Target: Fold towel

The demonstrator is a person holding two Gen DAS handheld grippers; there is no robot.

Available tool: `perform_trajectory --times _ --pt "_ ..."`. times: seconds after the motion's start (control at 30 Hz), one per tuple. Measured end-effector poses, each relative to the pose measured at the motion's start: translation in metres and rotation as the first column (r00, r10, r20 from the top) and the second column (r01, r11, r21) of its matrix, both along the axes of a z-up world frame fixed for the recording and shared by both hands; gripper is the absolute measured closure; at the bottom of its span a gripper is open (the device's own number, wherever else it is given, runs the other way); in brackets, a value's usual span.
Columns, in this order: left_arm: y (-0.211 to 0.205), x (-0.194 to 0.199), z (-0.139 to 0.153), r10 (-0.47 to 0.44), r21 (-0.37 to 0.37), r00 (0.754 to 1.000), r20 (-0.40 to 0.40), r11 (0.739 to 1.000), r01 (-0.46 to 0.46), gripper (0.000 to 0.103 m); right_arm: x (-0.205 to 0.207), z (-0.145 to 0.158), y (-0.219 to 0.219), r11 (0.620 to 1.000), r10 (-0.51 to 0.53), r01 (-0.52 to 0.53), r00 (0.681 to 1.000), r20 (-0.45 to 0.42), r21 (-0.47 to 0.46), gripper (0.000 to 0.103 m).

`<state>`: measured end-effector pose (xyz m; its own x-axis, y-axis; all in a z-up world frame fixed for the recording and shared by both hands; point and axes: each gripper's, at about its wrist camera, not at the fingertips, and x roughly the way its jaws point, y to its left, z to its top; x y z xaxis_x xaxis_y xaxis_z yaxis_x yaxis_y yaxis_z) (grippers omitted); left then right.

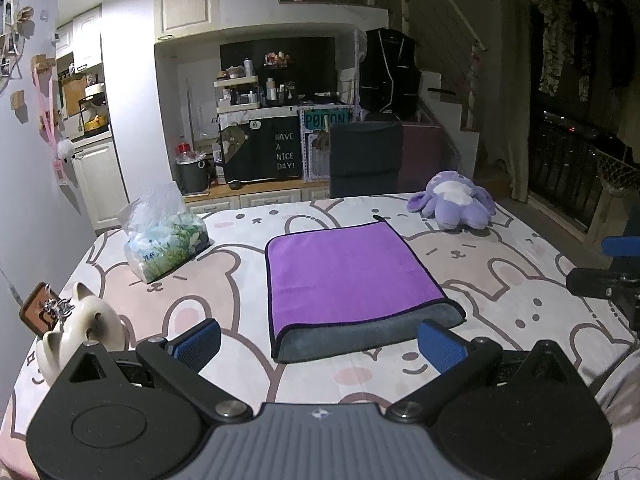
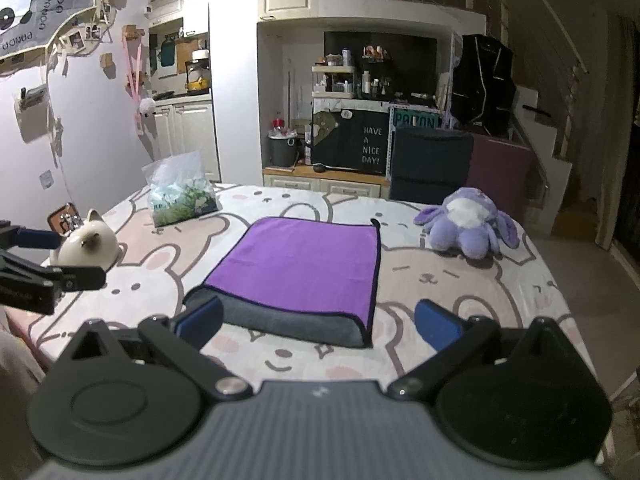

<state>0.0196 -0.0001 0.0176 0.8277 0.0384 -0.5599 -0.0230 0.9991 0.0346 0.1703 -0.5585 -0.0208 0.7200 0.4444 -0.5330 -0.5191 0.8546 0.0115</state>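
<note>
A purple towel [image 1: 348,276] with a grey underside lies folded over once on the bunny-print table cover, its grey layer showing along the near edge. It also shows in the right wrist view [image 2: 304,268]. My left gripper [image 1: 320,344] is open and empty, hovering just in front of the towel's near edge. My right gripper [image 2: 320,324] is open and empty, also just in front of the near edge. The right gripper shows at the right edge of the left wrist view [image 1: 612,276]. The left gripper shows at the left edge of the right wrist view [image 2: 36,264].
A tissue pack [image 1: 168,248] stands at the back left. A white cat figurine [image 1: 80,332] sits at the near left. A purple plush toy [image 1: 456,200] lies at the back right. A dark chair [image 1: 366,160] stands behind the table.
</note>
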Motion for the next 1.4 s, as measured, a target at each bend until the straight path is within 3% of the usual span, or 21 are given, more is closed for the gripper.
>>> perform_trajectory --times 0.27,0.5,0.8,1.2,1.4 --pt "0.003 0.02 0.005 -0.029 -0.005 1.0 0.006 1.0 0.029 0.0 0.01 0.001 0.006 1.0 0.008 -0.007 0.999 0.032 -0.023 0.0" --pt "0.013 0.046 0.007 -0.036 -0.021 0.999 0.002 0.999 0.036 0.0 0.031 0.0 0.008 0.999 0.014 -0.013 1.0 0.007 -0.033 0.0" --pt "0.022 0.075 0.0 -0.024 0.016 1.0 -0.004 1.0 0.024 0.0 0.051 0.002 0.013 0.999 0.011 -0.01 1.0 0.016 -0.046 0.0" --pt "0.031 0.104 -0.029 -0.037 0.047 0.999 -0.034 0.998 0.039 0.0 0.096 -0.004 0.007 0.999 0.044 -0.044 0.998 -0.048 0.001 0.0" --pt "0.045 0.121 -0.043 -0.019 0.037 0.999 -0.05 0.999 0.021 0.0 0.115 -0.007 0.007 0.999 0.043 -0.043 0.999 -0.002 -0.019 0.0"
